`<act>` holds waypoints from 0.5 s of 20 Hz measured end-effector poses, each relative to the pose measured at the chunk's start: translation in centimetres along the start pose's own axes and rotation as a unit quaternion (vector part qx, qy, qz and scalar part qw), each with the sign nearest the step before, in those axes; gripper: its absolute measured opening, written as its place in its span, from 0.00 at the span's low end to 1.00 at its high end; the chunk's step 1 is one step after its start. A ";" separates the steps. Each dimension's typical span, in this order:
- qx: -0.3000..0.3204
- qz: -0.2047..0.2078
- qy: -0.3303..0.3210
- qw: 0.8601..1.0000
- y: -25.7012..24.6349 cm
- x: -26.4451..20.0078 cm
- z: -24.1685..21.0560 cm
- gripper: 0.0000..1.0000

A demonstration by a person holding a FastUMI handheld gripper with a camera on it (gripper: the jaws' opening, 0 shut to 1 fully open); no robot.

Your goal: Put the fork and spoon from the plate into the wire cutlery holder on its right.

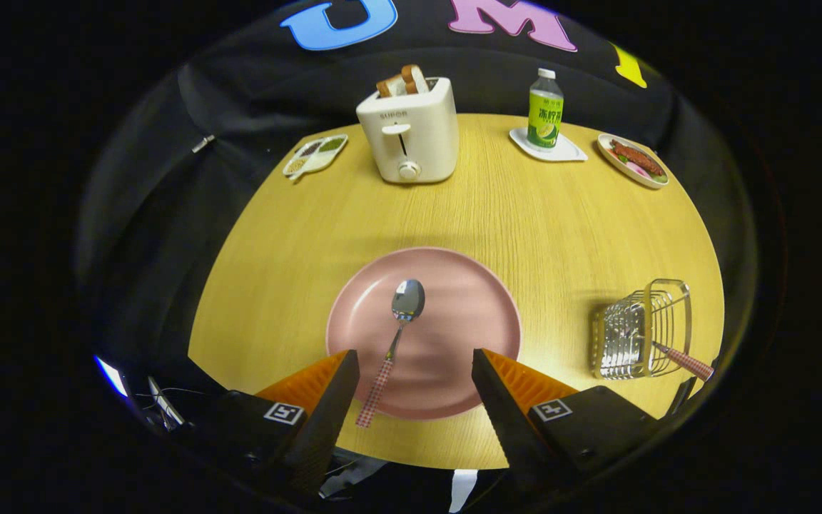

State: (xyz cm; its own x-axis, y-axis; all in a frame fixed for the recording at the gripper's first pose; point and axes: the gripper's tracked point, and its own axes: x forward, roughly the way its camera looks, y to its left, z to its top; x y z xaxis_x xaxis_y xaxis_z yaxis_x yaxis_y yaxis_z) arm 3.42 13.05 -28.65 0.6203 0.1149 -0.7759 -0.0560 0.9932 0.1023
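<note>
Now, my claw (414,368): fingers wide apart, holding nothing, above the near rim of the plate (475,314).
Spoon (397,335): on the plate, handle just inside my left finger.
Fork (678,359): already in the wire holder (643,328), to the right.
Beyond: toaster (411,132), bottle (545,111), two food dishes.

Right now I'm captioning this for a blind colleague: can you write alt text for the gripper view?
Open tongs hover over a pink plate holding a spoon, its handle between the fingers. To the right, a wire holder already contains one checked-handled utensil. Beyond stand a toaster and a bottle.
</note>
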 end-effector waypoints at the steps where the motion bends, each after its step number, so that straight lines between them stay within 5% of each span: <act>1: 0.002 -0.005 0.014 1.000 0.1 0.8 -0.6 0.99; 10: 0.003 -0.003 0.094 0.996 1.7 4.4 -4.4 0.90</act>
State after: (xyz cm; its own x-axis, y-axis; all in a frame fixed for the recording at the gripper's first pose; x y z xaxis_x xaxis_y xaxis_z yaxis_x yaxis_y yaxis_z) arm 2.55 15.28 -34.63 0.4636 0.1111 -0.8790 -0.0468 0.9938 0.1009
